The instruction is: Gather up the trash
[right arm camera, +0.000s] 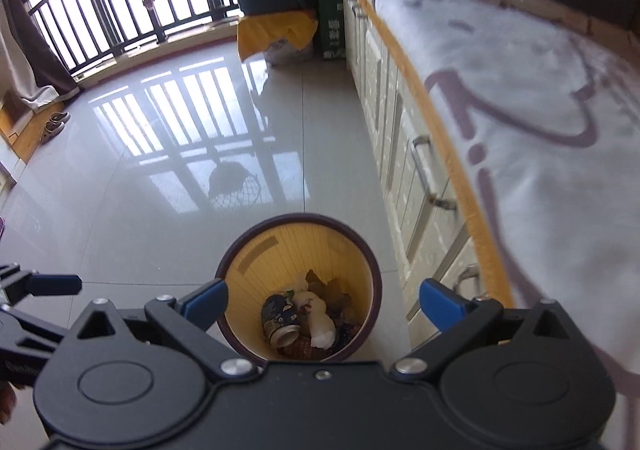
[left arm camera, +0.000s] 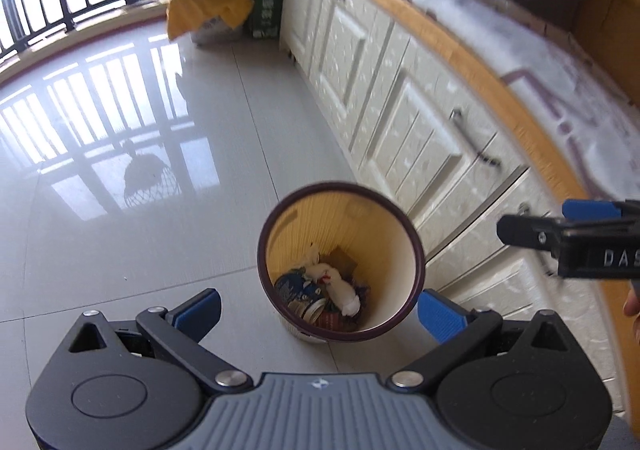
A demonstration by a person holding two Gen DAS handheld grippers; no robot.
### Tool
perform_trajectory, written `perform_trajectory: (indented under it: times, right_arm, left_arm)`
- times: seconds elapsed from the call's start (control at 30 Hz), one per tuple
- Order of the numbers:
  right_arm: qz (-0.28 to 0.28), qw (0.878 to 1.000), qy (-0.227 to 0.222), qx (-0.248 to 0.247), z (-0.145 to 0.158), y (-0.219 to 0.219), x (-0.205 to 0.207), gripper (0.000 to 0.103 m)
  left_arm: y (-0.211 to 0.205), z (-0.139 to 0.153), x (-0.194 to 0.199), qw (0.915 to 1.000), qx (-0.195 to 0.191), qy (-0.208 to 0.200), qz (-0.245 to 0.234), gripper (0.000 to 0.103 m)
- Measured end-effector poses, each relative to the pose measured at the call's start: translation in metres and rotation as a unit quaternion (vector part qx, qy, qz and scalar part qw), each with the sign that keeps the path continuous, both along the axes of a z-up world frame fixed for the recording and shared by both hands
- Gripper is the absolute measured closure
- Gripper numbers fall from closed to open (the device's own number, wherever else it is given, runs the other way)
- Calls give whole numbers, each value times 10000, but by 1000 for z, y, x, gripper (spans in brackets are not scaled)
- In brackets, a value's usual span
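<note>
glossy tiled floor (right arm camera: 120, 210); both the left gripper (left arm camera: 318, 314) and right gripper (right arm camera: 324, 306) gape empty over the wastebasket (right arm camera: 298, 222); bumping its rim could tip out the can (right arm camera: 278, 320).

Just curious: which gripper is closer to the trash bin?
Right, narrowly: the right gripper hovers almost over the trash bin; the left gripper hangs slightly farther back.

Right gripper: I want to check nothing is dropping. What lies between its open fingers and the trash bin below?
Nothing; in the right wrist view the right gripper is empty, with only air above the trash bin.
</note>
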State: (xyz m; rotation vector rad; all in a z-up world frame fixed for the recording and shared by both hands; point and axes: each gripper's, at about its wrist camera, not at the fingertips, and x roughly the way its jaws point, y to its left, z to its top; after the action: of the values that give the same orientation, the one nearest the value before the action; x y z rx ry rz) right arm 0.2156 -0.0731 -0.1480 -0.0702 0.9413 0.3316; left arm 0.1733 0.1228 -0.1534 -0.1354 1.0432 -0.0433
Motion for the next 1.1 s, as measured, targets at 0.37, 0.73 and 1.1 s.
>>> perform_trajectory:
  times: [0.37, 0.73, 1.1]
  right_arm:
    - [-191, 9980, -605, -50, 69, -27, -65, 0]
    - [-422, 9909, -1278, -95, 121, -50, -133, 0]
    - [-643, 9849, -1603, -145, 152, -78, -188, 0]
  left_arm:
    - [-10, 72, -62, 9979, 60, -594, 242, 0]
    - [-25, 123, -117, 9926, 303, -1097, 413, 0]
    - [-40, 149, -160, 9893, 280, -1368, 432, 0]
